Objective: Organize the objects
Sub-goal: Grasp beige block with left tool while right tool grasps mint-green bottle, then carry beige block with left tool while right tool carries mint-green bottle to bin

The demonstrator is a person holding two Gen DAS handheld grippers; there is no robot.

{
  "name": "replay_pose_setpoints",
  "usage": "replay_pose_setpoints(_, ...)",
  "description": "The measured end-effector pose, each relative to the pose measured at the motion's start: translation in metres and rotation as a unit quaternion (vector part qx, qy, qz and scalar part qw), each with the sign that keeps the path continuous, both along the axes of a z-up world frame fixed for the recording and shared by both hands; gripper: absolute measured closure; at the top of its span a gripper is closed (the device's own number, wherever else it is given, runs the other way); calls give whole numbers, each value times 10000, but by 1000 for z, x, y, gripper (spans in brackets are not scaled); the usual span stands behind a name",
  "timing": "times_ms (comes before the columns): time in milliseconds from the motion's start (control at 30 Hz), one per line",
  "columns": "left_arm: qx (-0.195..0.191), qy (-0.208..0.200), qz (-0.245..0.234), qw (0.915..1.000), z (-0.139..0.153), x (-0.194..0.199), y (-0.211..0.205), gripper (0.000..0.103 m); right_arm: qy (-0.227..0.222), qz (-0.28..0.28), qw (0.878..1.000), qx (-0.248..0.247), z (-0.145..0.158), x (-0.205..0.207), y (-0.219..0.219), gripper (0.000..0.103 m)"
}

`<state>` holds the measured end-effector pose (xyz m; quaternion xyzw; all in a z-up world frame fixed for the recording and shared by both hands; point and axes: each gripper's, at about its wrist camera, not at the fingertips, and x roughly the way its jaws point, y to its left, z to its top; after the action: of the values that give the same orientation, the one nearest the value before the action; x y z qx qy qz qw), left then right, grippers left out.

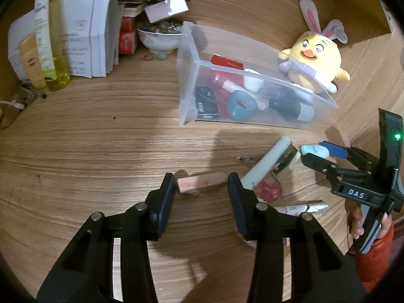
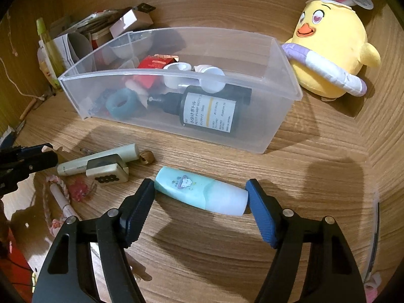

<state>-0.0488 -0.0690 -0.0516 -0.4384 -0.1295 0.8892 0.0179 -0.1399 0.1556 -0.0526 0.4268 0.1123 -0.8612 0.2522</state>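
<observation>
My left gripper (image 1: 201, 185) has its jaws spread around a pinkish block (image 1: 199, 182) lying on the wood-grain table (image 1: 101, 151), nearer me than the clear plastic bin (image 2: 176, 85). My right gripper (image 2: 200, 195) clamps a smooth mint-green capped tube (image 2: 200, 193) lengthwise, just before that bin.

I work at a wood-grain desk (image 1: 101, 139) in a home. At 11 o'clock stand cosmetic bottles (image 1: 48, 50), white product boxes (image 1: 88, 40) and a bowl of beads (image 1: 160, 35). At 1 o'clock sits a yellow plush chick (image 2: 330, 50) beside a clear storage bin (image 2: 176, 116) of toiletries.
</observation>
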Motion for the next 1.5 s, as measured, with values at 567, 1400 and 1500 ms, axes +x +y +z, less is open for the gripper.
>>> replay_pose_setpoints(567, -35, 514, 212, 9984, 38, -4, 2, 61, 375, 138, 9968, -686, 37, 14, 13, 32)
replay_pose_setpoints(1400, 37, 1106, 49, 9938, 88, -45, 13, 61, 1035, 506, 9873, -1090, 93, 7, -9, 32)
replay_pose_setpoints(1500, 81, 1115, 30, 9937, 90, -52, 10, 61, 1079, 515, 9870, -1070, 96, 0, -14, 32)
